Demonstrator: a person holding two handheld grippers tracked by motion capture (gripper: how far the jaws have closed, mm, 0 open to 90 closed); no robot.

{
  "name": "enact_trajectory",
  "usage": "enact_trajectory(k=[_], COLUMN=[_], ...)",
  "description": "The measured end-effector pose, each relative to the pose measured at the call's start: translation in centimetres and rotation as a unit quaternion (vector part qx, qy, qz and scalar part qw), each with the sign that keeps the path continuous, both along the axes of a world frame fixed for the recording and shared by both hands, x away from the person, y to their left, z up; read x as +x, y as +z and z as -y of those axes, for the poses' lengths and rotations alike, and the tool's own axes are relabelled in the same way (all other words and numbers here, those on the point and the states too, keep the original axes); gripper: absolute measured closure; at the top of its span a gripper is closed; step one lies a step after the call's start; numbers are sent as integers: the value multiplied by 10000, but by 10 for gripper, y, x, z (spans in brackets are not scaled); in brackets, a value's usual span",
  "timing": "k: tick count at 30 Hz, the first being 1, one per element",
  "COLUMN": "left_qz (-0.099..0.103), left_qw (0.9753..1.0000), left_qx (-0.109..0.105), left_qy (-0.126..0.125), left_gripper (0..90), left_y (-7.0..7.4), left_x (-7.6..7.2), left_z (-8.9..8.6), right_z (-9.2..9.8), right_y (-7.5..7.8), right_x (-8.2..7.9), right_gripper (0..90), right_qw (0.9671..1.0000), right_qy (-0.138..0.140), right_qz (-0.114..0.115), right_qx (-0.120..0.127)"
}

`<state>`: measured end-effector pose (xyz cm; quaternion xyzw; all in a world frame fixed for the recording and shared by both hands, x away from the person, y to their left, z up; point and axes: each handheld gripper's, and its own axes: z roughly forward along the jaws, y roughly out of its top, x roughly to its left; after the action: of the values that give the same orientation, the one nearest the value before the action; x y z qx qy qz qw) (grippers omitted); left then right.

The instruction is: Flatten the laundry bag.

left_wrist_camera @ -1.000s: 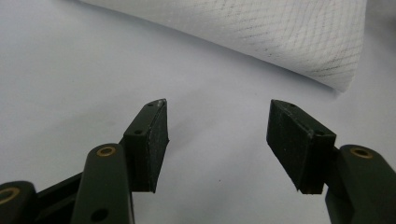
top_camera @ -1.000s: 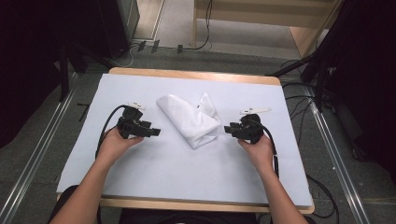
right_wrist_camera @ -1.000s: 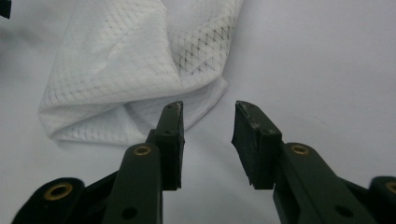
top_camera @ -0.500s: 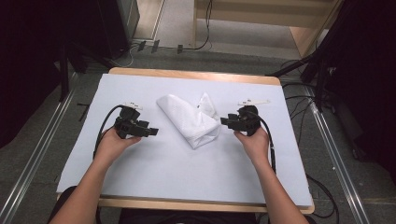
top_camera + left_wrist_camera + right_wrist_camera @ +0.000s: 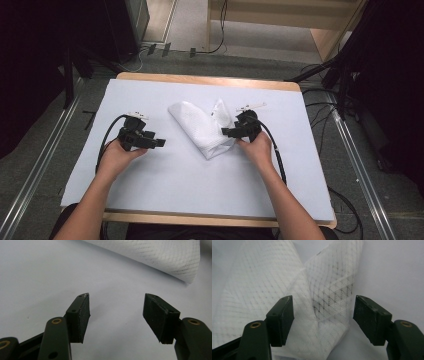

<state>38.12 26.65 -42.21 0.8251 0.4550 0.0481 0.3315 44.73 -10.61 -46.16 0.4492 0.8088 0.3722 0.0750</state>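
High view: a white cloth [image 5: 202, 129] lies folded on the white sheet [image 5: 200, 200] that covers the table [image 5: 210, 80], near the middle and toward the far edge. It forms a rough V, with a long band running from upper left down to a point and a shorter flap rising on the right.

The left gripper [image 5: 159, 143] sits on the sheet to the left of the cloth, apart from it, held by the left hand [image 5: 117, 156]. In the left gripper view its jaws stand wide apart over bare sheet, with nothing between them; a rounded edge of the cloth [image 5: 160, 257] lies ahead and to the right.

The right gripper [image 5: 226, 132] is at the cloth's right side, held by the right hand [image 5: 257, 147], with its tips at the edge of the short flap. In the right gripper view its jaws are wide apart with the cloth [image 5: 322, 302] lying between and under them, a folded ridge running up the gap. Whether the pads [image 5: 284, 317] touch the fabric is hard to tell; they appear just above it.
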Motion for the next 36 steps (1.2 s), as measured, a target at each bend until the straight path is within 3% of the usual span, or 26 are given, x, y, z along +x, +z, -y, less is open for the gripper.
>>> enact_trajectory(k=[1,3,9,12,18,21,25,28,36], left_qz=[0,-1,-28,-16,-20,-22,-40,-12,-11], left_qw=[10000,10000,10000,10000,9999,9999,10000,9999,9998], left_qx=[0,14,49,13,14,38,29,34,-36], left_qy=[0,28,61,86,104,98,84,99,209], left_gripper=[392,392,391,392,391,391,391,391,391], left_y=[0,0,-1,-1,-1,-2,-2,-2,1], left_x=[0,-1,-4,-4,-5,-4,-4,-4,-4], left_z=[0,-2,-6,-8,-8,-8,-7,-8,-15], right_z=[0,-3,-10,-13,-9,-4,-2,-4,-12], right_y=[0,-7,-5,-2,0,3,7,11,43], right_x=[0,0,-4,-6,-3,-2,-2,-3,-11], right_gripper=[357,425,609,614,596,754,860,877,882], right_qw=[10000,9997,9978,9961,9971,9982,9989,9989,9972], right_qy=[0,37,180,258,96,146,203,230,451], right_qz=[0,22,345,504,602,536,419,411,516], right_qx=[0,-231,-540,-673,-447,-227,-85,-85,300])
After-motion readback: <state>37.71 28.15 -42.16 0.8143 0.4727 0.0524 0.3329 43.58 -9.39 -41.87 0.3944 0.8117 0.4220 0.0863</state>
